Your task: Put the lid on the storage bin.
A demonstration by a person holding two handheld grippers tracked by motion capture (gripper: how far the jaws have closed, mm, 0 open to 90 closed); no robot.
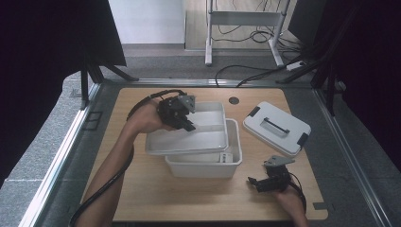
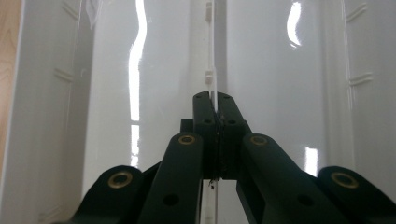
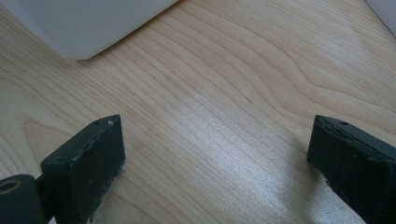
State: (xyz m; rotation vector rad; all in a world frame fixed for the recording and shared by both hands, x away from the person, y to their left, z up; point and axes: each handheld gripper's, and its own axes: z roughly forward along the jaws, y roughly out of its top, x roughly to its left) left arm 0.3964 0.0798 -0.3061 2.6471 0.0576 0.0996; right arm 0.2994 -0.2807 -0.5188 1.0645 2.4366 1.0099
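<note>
Left gripper (image 1: pixel 182 116), held in the person's left hand (image 1: pixel 150 118), reaches over the left rim of a shallow white tray (image 1: pixel 189 139). In the left gripper view its jaws are closed on the thin upright divider (image 2: pixel 212 56) that runs down the middle of the tray (image 2: pixel 107 93). The tray sits tilted across the top of a deeper white bin (image 1: pixel 203 168), overhanging the bin's left side; its left end lies toward the left edge of the bench (image 1: pixel 142 194). The bin stands at the middle of the bench, its front wall facing the near edge. A white lid (image 1: pixel 276 127) with a handle and dark clips lies flat near the far right corner, well apart from the bin. Right gripper (image 1: pixel 265 182), in the right hand (image 1: pixel 291 198), rests low near the front right corner of the bench. In the right gripper view its jaws stand wide apart over bare wood (image 3: pixel 224 121), with nothing between them; a corner of the bin (image 3: pixel 79 28) shows beyond.
</note>
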